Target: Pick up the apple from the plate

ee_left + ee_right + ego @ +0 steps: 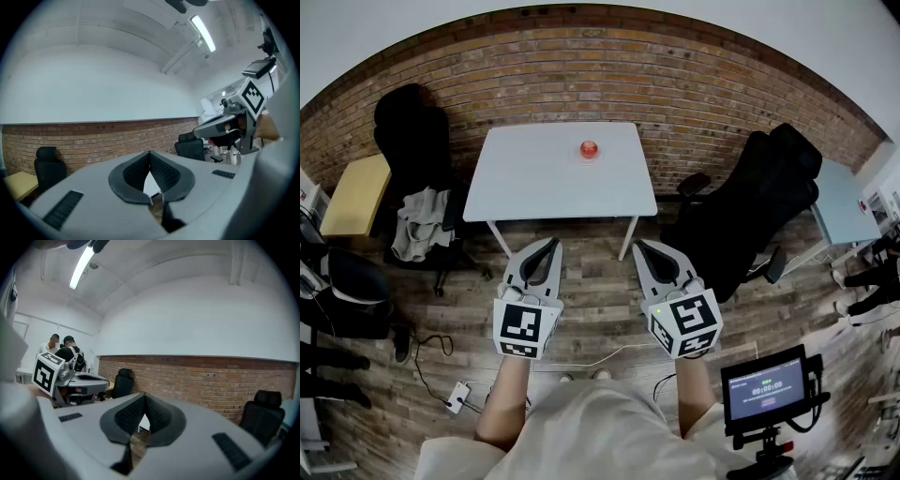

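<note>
Far left: a yellow side table stands against the brick wall, with a black office chair beside it that has a grey garment draped over its seat.
Left gripper: I hold it level above the wooden floor, well short of the surface. In the left gripper view its jaws are clenched, the ribbed pads meet at their tips, and nothing is between them.
Surface: a white table, bare except for the task's thing.
Apple: red, it sits near the far edge of the surface, slightly right of centre and well apart from both grippers. I cannot pick out the plate under it against the white top.
Right gripper: it is tipped a little downward beside the left one. Its jaws are pressed together on nothing, as the right gripper view shows.
Right side: a black reclined chair stands near the table's corner, and a small screen on a stand is at my lower right.
Step in hand: as I judge it, the approach has not started.
Next move: I need to step up to the surface, spread one pair of jaws wide enough for the apple, and bring them in around its sides before I squeeze and lift.
</note>
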The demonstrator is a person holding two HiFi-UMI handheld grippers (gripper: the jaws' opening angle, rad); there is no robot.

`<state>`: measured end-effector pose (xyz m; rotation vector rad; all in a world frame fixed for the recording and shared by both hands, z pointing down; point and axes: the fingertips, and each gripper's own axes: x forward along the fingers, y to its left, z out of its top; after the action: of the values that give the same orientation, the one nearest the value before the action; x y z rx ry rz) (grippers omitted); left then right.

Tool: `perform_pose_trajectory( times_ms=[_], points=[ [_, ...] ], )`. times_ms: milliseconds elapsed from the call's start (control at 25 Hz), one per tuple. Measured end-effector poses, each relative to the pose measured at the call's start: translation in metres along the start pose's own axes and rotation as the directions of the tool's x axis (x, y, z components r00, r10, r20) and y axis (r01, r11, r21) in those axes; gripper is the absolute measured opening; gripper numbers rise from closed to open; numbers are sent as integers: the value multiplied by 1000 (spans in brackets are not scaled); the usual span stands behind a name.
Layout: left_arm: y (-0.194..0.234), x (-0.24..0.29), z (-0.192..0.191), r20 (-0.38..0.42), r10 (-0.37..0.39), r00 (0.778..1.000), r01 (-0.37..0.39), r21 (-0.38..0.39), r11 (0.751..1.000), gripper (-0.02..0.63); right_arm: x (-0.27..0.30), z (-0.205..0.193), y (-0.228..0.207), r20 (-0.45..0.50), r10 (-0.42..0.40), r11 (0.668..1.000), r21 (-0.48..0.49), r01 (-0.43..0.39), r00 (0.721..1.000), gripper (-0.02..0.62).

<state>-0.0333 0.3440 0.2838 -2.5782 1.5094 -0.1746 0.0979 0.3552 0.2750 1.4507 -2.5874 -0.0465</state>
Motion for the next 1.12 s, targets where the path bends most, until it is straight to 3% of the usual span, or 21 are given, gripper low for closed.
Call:
perform_pose_trajectory(
  times_ms=[560, 840, 1120],
  points=[
    [-11, 23, 0, 7, 14, 1000, -14, -7, 1000, 6, 6, 3, -21, 58, 57, 997, 39, -60, 997, 3],
    [-35, 57, -6, -25, 29, 999, -30, -30, 999, 6, 7, -17, -61, 36, 98, 993, 59, -100, 995, 2],
    [-37, 52, -15, -49, 30, 998, -32, -38, 999, 6, 6, -18, -60, 31, 105, 992, 69, -107, 994, 3]
  ],
)
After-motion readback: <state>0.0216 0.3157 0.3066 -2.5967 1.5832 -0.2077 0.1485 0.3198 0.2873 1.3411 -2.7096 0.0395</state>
